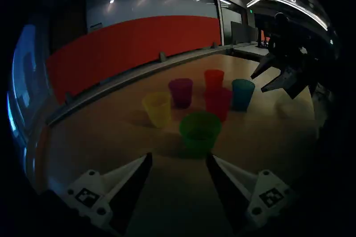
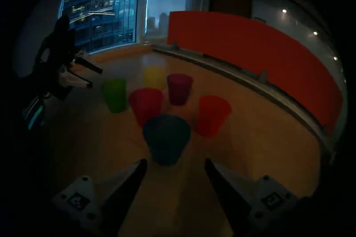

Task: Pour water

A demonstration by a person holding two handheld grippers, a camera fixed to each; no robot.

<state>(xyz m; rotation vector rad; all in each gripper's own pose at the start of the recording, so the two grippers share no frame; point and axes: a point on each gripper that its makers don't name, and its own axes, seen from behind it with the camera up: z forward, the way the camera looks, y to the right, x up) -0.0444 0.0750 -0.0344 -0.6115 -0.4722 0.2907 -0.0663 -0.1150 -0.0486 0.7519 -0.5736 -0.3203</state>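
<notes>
The room is dim, and six plastic cups stand upright in a loose cluster near the middle of the wooden desk (image 1: 276, 121).

In the left gripper view, the left tongs (image 1: 178, 156) are spread wide and hold nothing. The green cup (image 1: 200, 130) stands just ahead of the gap between their tips, and neither finger touches it. Beyond it stand the yellow cup (image 1: 157, 108) to the left, the purple cup (image 1: 181, 91) behind, the red cup (image 1: 218, 102) to the right, the orange cup (image 1: 214, 78) farther back, and the teal cup (image 1: 243, 94) just beside the red one. The right tongs show farther off at the right of this view, above the desk and past the teal cup, with their two dark fingers apart.

In the right gripper view, the right tongs (image 2: 175, 161) are also wide apart and empty. The teal cup stands just in front of their gap, touching neither finger. The red cup and the orange cup sit behind it, one on either side, and the purple, yellow and green cups are farther back. The left tongs hang at the far left of this view, near the green cup.

It is too dark to tell whether any cup holds water.

A long red partition (image 1: 133, 46) runs along the far edge of the desk, and a tall window (image 2: 102, 10) shows lit buildings
</notes>
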